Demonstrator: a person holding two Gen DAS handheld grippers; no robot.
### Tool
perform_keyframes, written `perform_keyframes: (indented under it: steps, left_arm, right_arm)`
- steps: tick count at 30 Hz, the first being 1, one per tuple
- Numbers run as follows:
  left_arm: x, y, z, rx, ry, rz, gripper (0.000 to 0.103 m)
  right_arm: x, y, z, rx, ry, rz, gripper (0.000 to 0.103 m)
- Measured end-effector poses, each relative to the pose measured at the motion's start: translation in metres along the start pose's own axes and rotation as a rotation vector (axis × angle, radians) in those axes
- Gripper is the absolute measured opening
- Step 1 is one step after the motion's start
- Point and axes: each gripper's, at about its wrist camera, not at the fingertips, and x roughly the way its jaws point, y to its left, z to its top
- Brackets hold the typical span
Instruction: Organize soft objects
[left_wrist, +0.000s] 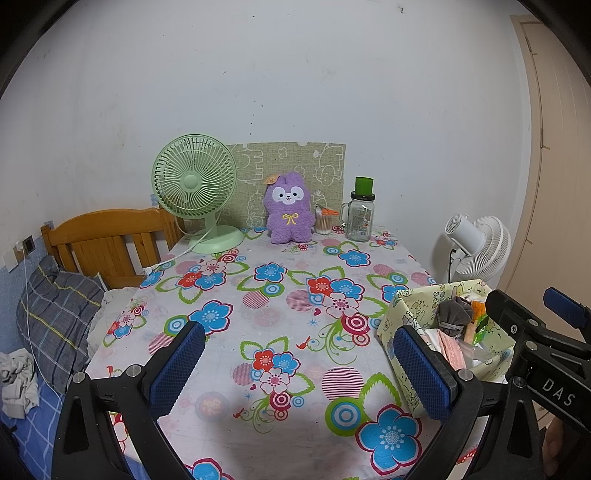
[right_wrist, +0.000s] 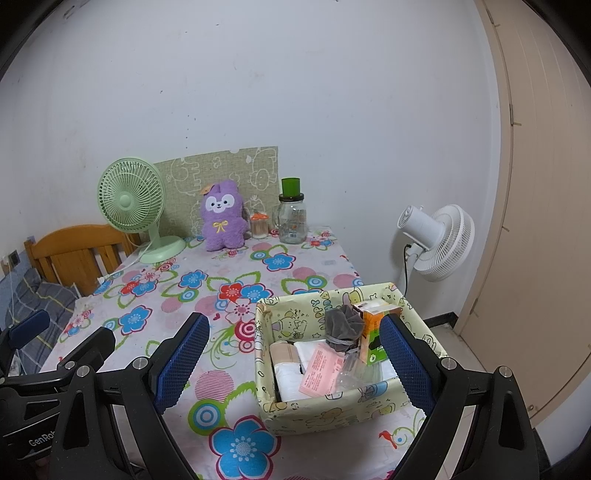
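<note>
Both claws wide, holding nothing: left gripper (left_wrist: 299, 363) over the table's (left_wrist: 258, 314) near edge, right gripper (right_wrist: 295, 360) w/ the storage box (right_wrist: 332, 410) at near right corner. Plush toy (left_wrist: 289, 208) upright at far edge, btw green fan (left_wrist: 195, 184) & jar (left_wrist: 359, 218).

White letters "DAS" stand on the black body of the right gripper (left_wrist: 532, 332) at the lower right of the left wrist view. "GenRob", cut off, stands on the left gripper (right_wrist: 66, 339) at lower left. The storage box (right_wrist: 332, 410) reads "HAPPY" on its inner back wall.
</note>
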Motion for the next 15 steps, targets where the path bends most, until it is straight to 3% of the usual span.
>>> perform_keyframes:
  steps: [15]
  left_arm:
    - [-0.0003,-0.0003,0.0001,0.001,-0.001,0.000,0.103]
  right_arm:
    - [-0.0016,-0.0005,-0.0011,0.002,-0.002,0.000,0.095]
